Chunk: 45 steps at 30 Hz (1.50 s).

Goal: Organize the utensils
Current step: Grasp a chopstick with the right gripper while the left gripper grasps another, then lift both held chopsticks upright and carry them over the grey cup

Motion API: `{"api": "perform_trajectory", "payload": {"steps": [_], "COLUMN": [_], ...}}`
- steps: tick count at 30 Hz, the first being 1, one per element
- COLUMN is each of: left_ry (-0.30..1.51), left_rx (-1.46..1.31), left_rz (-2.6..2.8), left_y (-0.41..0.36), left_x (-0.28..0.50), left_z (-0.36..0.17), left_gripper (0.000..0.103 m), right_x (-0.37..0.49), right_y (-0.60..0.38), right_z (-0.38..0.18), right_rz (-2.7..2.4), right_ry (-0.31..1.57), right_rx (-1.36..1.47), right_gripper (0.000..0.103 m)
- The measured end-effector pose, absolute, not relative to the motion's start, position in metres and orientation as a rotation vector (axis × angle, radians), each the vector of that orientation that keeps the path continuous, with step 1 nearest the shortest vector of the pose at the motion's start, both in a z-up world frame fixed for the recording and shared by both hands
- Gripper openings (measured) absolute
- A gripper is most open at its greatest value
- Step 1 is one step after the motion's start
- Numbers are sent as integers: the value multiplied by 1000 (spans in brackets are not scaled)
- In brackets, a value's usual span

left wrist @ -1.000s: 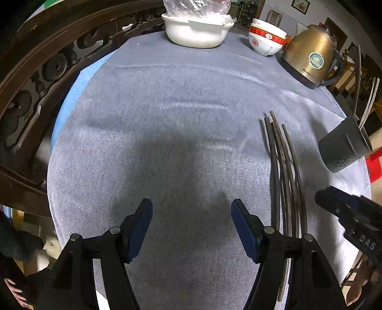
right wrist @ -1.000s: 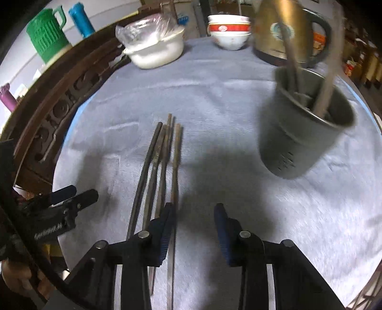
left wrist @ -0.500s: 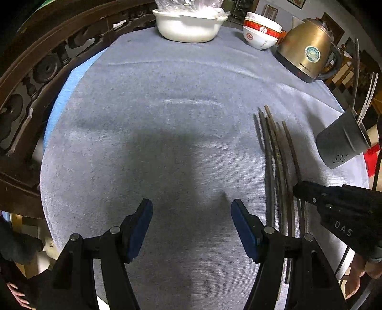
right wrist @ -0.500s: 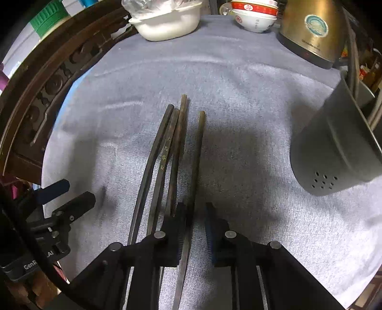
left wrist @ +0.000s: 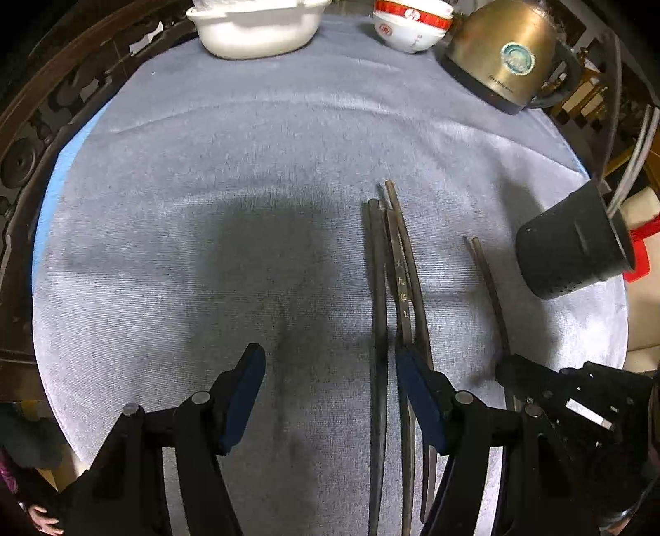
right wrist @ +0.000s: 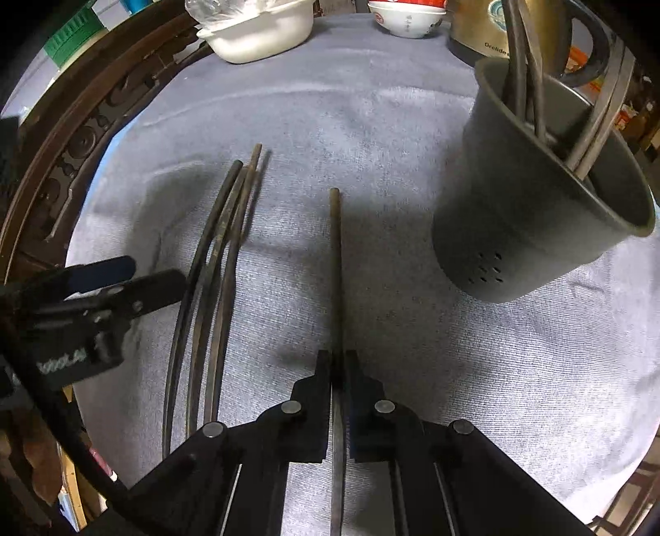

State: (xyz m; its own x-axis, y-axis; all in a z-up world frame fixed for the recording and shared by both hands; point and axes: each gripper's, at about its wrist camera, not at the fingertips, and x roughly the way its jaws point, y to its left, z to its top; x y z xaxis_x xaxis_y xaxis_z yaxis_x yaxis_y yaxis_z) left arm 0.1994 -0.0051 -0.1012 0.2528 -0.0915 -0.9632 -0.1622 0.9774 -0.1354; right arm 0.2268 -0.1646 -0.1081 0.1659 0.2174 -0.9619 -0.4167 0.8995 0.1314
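Three dark chopsticks (left wrist: 379,288) lie side by side on the grey cloth (left wrist: 206,165). My left gripper (left wrist: 330,371) hangs open over their near ends: the leftmost stick runs between its fingers and the right finger (left wrist: 416,383) covers the others. A fourth chopstick (right wrist: 336,268) lies apart to the right, and my right gripper (right wrist: 338,363) is shut on it. That chopstick (left wrist: 491,288) and the right gripper (left wrist: 536,383) also show in the left wrist view. A dark grey holder (right wrist: 536,206) with several chopsticks in it stands to the right.
At the far side of the table stand a white dish (left wrist: 255,33), stacked red-rimmed bowls (left wrist: 412,24) and a gold kettle (left wrist: 507,57). A carved wooden rim (right wrist: 82,144) curves round the left. My left gripper (right wrist: 123,280) shows in the right wrist view.
My right gripper has shut on one chopstick, which now lies apart to the right of the other three. My left gripper has moved right, over the three chopsticks.
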Motion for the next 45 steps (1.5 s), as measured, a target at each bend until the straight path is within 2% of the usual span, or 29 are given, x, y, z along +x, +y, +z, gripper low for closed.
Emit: {"api": "perform_trajectory", "payload": {"steps": [2, 7, 8, 11, 22, 30, 35, 45], "left_ry": [1349, 1375, 1378, 1408, 1525, 1518, 1431, 1071], "left_rx": [-231, -198, -186, -186, -38, 11, -20, -93], "left_rz": [42, 46, 45, 20, -90, -119, -103, -60], "left_y": [-7, -14, -15, -16, -16, -26, -19, -10], "left_x": [205, 215, 217, 224, 219, 221, 199, 154], "left_z": [-107, -110, -110, -112, -108, -105, -89, -18], "left_gripper": [56, 46, 40, 8, 7, 7, 6, 6], "right_x": [228, 228, 229, 230, 243, 254, 240, 192], "right_y": [-164, -173, -176, -177, -169, -148, -155, -206], "right_z": [-109, -112, -109, -107, -112, -112, -97, -23], "right_rz": [465, 481, 484, 494, 508, 491, 502, 490], "right_ry": [1331, 1334, 1335, 1344, 1502, 1540, 1451, 1073], "right_rx": [-176, -171, -171, -183, -279, -377, -273, 30], "right_gripper": [6, 6, 6, 6, 9, 7, 6, 6]}}
